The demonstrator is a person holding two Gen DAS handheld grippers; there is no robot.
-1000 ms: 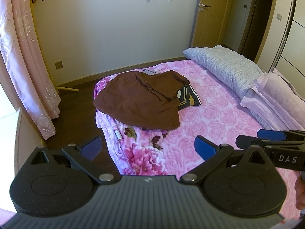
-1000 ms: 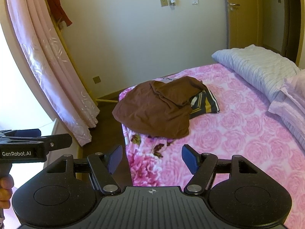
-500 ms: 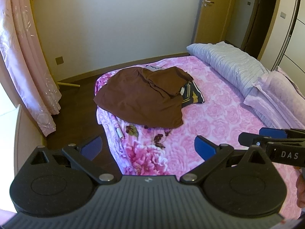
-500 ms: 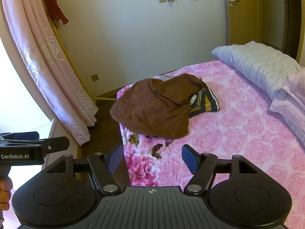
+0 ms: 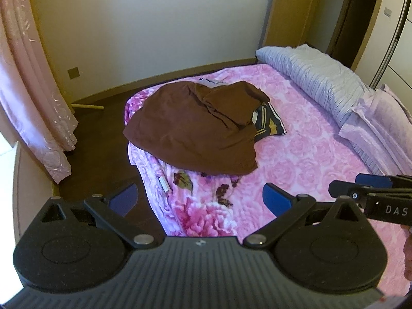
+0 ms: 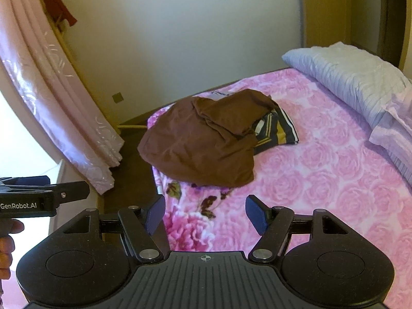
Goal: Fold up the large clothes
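Across the last second both views have closed in on the bed: the crumpled brown cloth garment (image 5: 195, 128) fills more of each frame and sits lower, so both tools have come forward and down toward it, an approach that I judge to be the opening of the fold, with no cloth lifted yet. Nearest, at the bottom of the left wrist view, the left hand-held gripper (image 5: 199, 198) stands wide open, its blue pads over the floral edge of the pink rose-patterned bedspread (image 5: 296, 159), grasping nothing and touching nothing. The right hand-held gripper (image 6: 204, 212) is likewise released, jaws spread and empty (it also pokes into the lower right of the left view). Farther on, at mid-frame, the brown garment lies heaped near the bed's left edge, partly covering a dark striped cloth with yellow and white bands (image 6: 278, 128) just to its right. Beyond, at the upper right, lies a pale grey-blue ribbed pillow (image 6: 345, 77).
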